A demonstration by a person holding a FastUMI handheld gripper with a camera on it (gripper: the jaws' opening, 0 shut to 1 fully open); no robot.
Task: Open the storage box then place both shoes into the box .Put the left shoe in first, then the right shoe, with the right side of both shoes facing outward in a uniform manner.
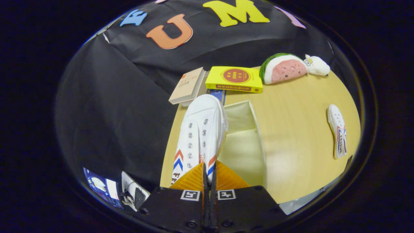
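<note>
1. A beige book (187, 86) lies at the table's far corner, against the black cloth wall, clear of the working area.

2. A white canvas shoe (202, 136) with red and blue chevrons on its side hangs from the gripper (209, 176), toe pointing away. The fingers are pressed nearly together, pinching what looks like the thin edge of the shoe's opening, a grip that lets the shoe hang free so it can be lowered.

3. Just beside the held shoe, to its right, stands the storage box (255, 129), open at the top with its pale inside showing. The shoe sits at the box's left rim and looks to be above it; this reads as the moment before it goes in.

4. Beyond the box, a yellow book (234, 78) rests flat on the wooden table (297, 152).

5. A watermelon-slice plush (283, 68) and a small white plush (317, 64) lie touching at the table's far edge.

6. The second shoe (338, 131) lies well apart from the box near the table's right edge, striped side up, apparently awaiting its turn.
</note>
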